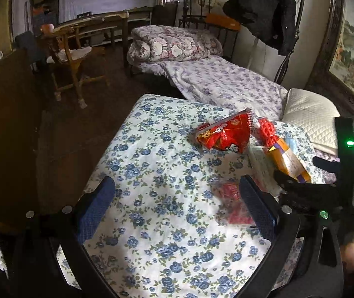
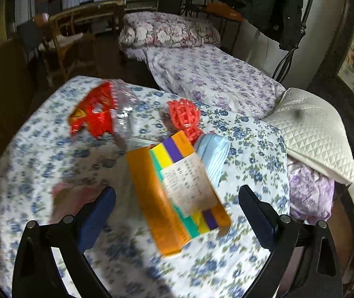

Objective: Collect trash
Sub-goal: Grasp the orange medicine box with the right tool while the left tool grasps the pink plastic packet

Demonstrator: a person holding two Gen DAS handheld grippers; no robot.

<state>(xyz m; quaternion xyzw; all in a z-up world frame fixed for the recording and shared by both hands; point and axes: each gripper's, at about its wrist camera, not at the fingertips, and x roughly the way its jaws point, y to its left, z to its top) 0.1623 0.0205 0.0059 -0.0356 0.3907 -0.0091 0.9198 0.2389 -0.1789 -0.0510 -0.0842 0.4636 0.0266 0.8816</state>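
Orange box [image 2: 174, 193], label print unreadable

A cloth-covered surface [image 2: 40, 154] carries the litter. A snack bag [image 2: 90, 114] lies toward its far left, a mesh sleeve [image 2: 183, 115] to the right of it. Nearer, a carton [image 2: 167, 198] lies slantwise, its far end just beside the mesh sleeve, and a folded cloth [image 2: 214, 154] is tucked against the carton's right side. A small wrapper [image 1: 229, 203] lies on the near left part. Behind the surface runs a bed [image 2: 214, 79] with a folded quilt [image 2: 169, 33] at its far end. A pillow [image 2: 311, 134] rests to the right of the surface.
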